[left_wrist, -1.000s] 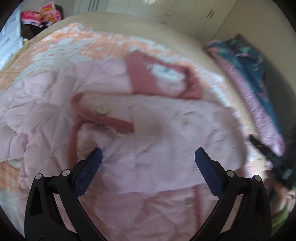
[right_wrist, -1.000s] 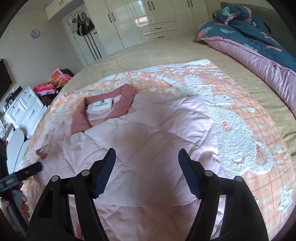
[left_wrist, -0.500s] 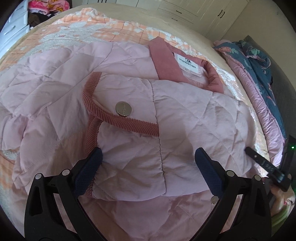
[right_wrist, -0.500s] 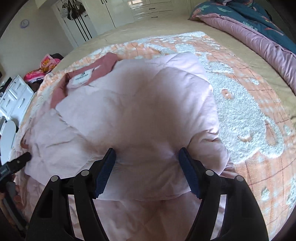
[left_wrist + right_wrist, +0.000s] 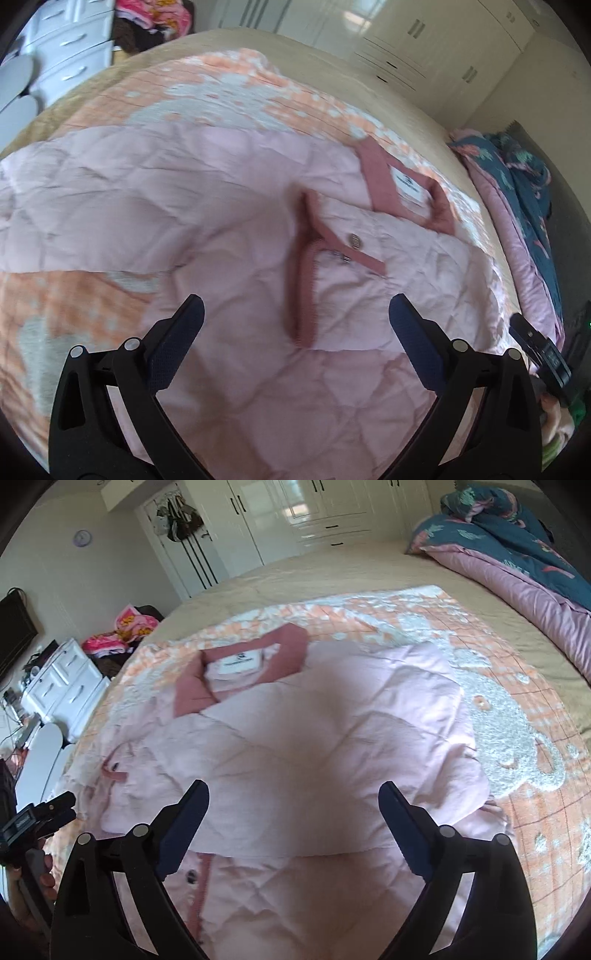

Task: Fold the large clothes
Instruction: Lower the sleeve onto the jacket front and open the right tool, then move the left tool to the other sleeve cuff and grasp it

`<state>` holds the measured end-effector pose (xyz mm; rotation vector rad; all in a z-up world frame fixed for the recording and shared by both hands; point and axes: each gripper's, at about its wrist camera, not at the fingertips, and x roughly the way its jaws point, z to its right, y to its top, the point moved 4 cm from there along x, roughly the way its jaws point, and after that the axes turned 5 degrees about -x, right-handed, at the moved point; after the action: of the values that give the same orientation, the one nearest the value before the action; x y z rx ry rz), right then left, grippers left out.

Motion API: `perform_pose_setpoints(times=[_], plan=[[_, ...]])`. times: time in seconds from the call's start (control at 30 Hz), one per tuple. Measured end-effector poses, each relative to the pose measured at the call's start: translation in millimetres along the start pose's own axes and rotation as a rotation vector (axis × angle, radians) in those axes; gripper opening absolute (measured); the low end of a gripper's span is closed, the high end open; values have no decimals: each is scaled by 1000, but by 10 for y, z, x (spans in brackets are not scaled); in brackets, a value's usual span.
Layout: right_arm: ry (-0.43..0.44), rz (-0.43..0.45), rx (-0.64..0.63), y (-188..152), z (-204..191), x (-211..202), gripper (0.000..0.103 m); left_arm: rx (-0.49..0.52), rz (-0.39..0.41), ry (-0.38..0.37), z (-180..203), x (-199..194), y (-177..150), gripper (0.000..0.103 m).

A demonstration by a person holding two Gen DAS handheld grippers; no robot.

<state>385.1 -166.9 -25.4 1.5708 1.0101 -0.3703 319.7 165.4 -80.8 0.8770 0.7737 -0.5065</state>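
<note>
A pale pink quilted jacket (image 5: pixel 229 229) with a dusty-rose collar (image 5: pixel 380 184) lies on the bed; it also shows in the right wrist view (image 5: pixel 314 746), collar (image 5: pixel 258 653) at the far end. One sleeve, with rose cuff and metal snap (image 5: pixel 355 240), lies folded across the body. My left gripper (image 5: pixel 295 332) is open and empty above the jacket's lower part. My right gripper (image 5: pixel 293 812) is open and empty above the folded right side. The left gripper shows at the right wrist view's left edge (image 5: pixel 37 816).
The jacket lies on an orange-and-white blanket (image 5: pixel 517 746) over a beige bed. A teal and pink duvet (image 5: pixel 517 546) is bunched at the bed's right side. White drawers (image 5: pixel 62 690) stand left of the bed, wardrobes (image 5: pixel 295 513) behind.
The left gripper has pulled back and swung left, so the folded sleeve now sits further right and away. The right gripper has risen and backed off the jacket. Both stay open.
</note>
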Motion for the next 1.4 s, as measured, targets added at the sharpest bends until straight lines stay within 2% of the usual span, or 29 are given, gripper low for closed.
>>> perform_pose_setpoints(times=[0.13, 0.47, 0.67, 0.93, 1.1, 1.4], plan=[[30, 7, -26, 17, -287, -45, 94, -47, 28, 46, -257, -163, 37, 94], [103, 15, -123, 103, -1007, -123, 94, -125, 63, 75, -666, -389, 128, 94], [151, 14, -183, 160, -1484, -112, 94, -172, 110, 126, -925, -518, 211, 94], [224, -5, -292, 162, -2243, 18, 94, -264, 151, 205, -1403, -643, 282, 94], [271, -24, -317, 128, -2639, 157, 94, -347, 149, 202, -1726, -680, 282, 94], [332, -72, -397, 29, -3305, 390, 94, -423, 170, 260, -2136, -747, 296, 94]])
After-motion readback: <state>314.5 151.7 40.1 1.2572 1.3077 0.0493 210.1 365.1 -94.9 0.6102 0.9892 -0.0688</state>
